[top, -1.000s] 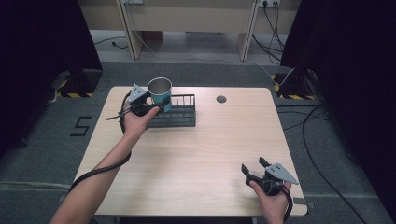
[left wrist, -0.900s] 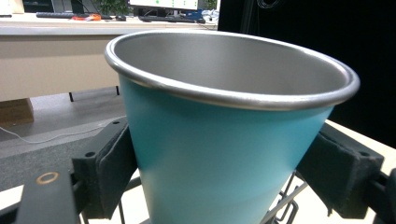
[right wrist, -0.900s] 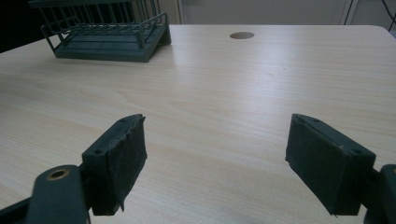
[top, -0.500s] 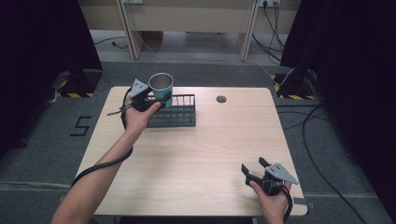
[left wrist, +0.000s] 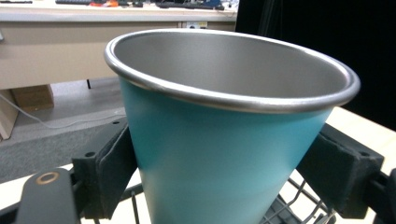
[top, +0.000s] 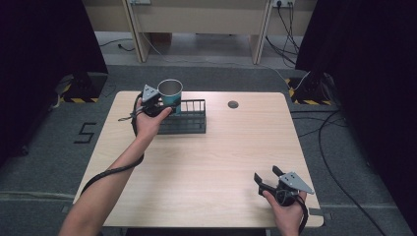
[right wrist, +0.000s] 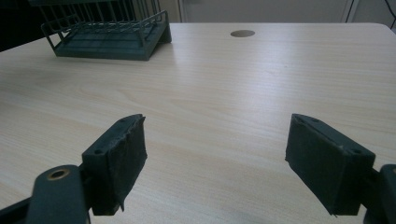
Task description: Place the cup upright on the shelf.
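A teal metal cup point(top: 170, 93) with a steel rim is held upright above the left end of a dark wire rack point(top: 189, 121). My left gripper point(top: 156, 101) is shut on the cup; in the left gripper view the cup point(left wrist: 224, 140) stands between both pads point(left wrist: 114, 170), pressed on either side. Wires of the rack point(left wrist: 299, 205) show below it. My right gripper point(top: 268, 179) rests at the table's near right corner, open, with nothing between its pads point(right wrist: 121, 158). In the right gripper view the rack point(right wrist: 107, 35) lies far off at the upper left.
The light wooden table point(top: 206, 167) has a round cable grommet point(top: 233, 104) near its far edge. Cables trail from both grippers. Dark curtains flank the table, and a bench stands beyond it.
My left gripper has lifted the cup a little higher and slightly toward the far left above the rack. The right gripper has stayed put.
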Demonstrator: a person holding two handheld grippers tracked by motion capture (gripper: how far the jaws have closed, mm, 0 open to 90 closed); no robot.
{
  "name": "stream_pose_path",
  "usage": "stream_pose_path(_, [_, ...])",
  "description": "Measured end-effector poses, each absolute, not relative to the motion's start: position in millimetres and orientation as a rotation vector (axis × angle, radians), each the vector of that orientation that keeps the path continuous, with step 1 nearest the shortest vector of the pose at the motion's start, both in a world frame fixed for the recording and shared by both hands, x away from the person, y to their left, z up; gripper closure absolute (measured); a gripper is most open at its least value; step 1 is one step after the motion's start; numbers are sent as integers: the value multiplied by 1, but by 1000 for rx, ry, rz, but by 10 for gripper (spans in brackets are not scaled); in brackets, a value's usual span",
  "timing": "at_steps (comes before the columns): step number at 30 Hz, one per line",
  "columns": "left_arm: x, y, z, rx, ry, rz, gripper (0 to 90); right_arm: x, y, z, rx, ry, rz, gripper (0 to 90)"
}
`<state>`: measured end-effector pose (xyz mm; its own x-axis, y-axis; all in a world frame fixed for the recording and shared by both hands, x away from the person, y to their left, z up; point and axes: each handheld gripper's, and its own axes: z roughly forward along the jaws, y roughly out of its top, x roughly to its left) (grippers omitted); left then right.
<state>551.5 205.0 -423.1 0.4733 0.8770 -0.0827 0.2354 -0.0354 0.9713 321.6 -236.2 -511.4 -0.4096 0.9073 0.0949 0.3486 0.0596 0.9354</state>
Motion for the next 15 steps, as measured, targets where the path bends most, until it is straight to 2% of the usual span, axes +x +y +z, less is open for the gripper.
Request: stream_pose_path(15, [556,201,-442,1599,1055,652,157,322,-235,-512,1256,1808,1351,209])
